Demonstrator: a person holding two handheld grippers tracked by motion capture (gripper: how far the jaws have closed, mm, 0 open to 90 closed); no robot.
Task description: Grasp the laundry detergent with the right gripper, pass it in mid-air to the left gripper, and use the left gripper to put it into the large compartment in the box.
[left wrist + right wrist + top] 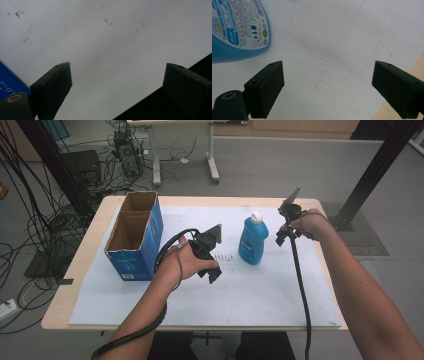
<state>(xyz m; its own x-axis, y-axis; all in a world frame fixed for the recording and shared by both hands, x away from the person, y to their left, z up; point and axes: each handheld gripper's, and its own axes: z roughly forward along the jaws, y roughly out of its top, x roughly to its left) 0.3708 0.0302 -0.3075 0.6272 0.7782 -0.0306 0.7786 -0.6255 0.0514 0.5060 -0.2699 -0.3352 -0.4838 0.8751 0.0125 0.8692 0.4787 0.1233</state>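
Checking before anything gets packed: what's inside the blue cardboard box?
The blue cardboard box stands open-topped with bare brown inner walls showing; its near wall hides the bottom.

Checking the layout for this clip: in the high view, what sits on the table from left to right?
Blue cardboard box → left gripper → blue bottle → right gripper.

You've got a grey floor (280, 165) back there with tangled cables (30, 220) all over the left side. There's a second desk (185, 150) behind your table (65, 285), plus a PC tower (125, 152) on the floor.
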